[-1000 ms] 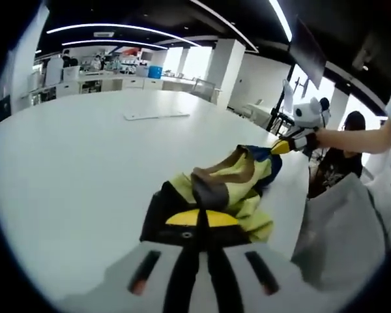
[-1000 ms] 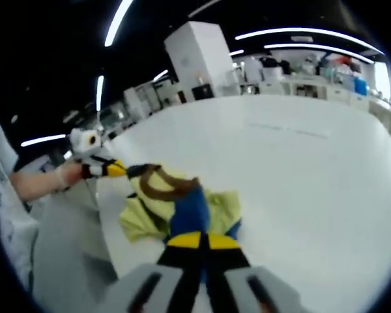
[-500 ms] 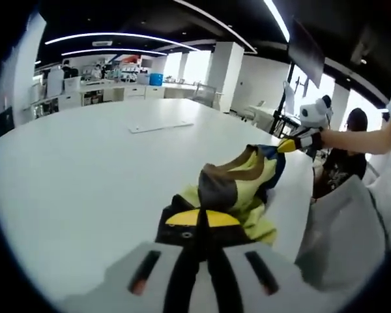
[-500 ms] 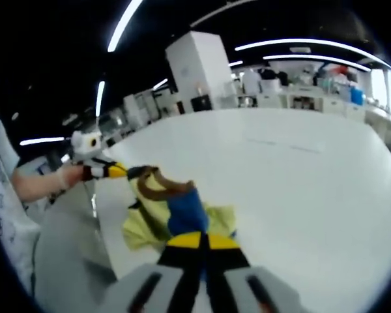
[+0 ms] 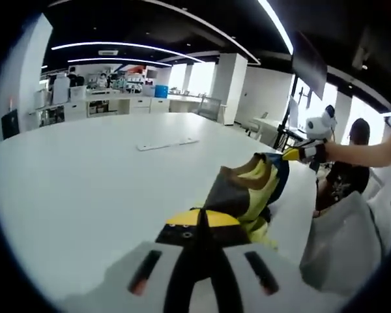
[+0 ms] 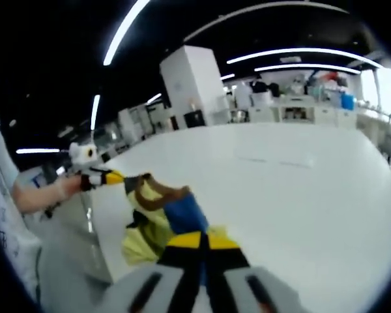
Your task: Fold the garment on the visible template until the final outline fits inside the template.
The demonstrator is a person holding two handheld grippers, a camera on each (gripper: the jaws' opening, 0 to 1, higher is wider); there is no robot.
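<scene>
Left gripper view: left gripper [image 5: 202,225] clamped on garment [image 5: 247,192], right gripper [image 5: 298,154] pinching far edge, cloth raised above table [image 5: 85,169]. Keep span taut, lower evenly, flat.

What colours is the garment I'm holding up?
The garment is pale yellow with blue panels and brown neck trim; the right gripper view shows it best.

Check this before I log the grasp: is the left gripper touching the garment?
Touching. In the left gripper view the left gripper has its jaws closed on the garment, whose cloth runs straight out from between the tips.
</scene>
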